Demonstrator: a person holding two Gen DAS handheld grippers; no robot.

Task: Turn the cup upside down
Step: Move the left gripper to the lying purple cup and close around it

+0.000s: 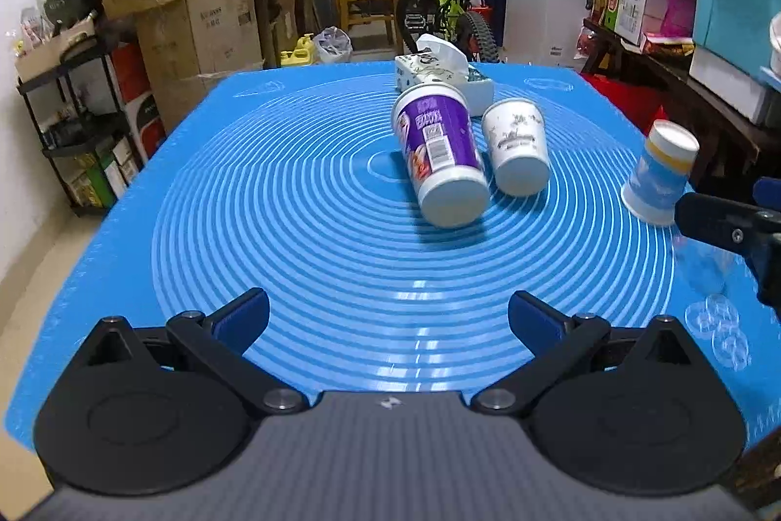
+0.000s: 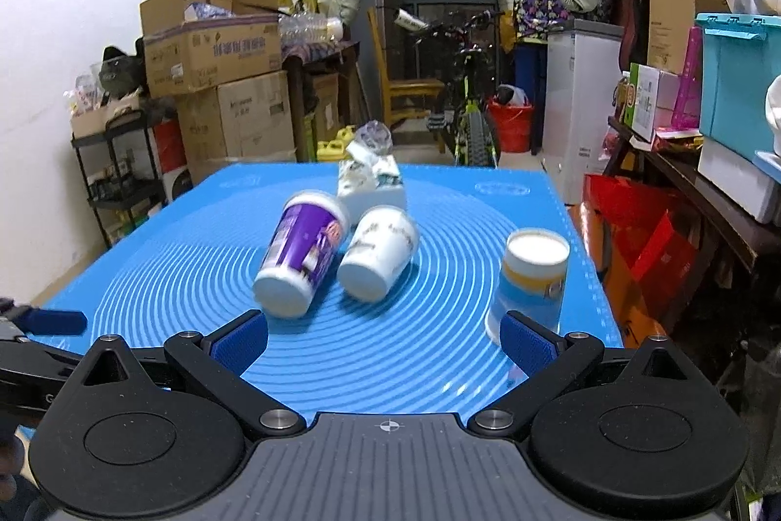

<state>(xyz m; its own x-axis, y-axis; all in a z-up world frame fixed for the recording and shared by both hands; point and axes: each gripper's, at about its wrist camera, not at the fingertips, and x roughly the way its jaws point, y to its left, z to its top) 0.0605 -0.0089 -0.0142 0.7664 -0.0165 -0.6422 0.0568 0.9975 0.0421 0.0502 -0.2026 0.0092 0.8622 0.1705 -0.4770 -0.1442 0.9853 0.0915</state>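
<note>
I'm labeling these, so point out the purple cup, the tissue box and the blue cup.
purple cup point(image 1: 441, 140), left wrist view, on its label.
tissue box point(image 1: 476, 86), left wrist view, on its white side.
blue cup point(image 2: 532, 281), right wrist view, on its wall.

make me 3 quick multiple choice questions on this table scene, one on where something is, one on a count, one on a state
1. Where is the tissue box?
A. Behind the two lying cups, at the mat's far side
B. Between the left tongs
C. On the floor

2. How many paper cups are on the blue mat?
A. One
B. Three
C. Five

3. How does the blue and yellow cup stand?
A. On its side
B. Mouth up
C. Upside down, base up

Answers:
1 A: it sits just beyond the purple cup and the white cup.
2 B: purple, white, and blue and yellow.
3 C: its closed base faces up and its wide rim is on the mat.
</note>
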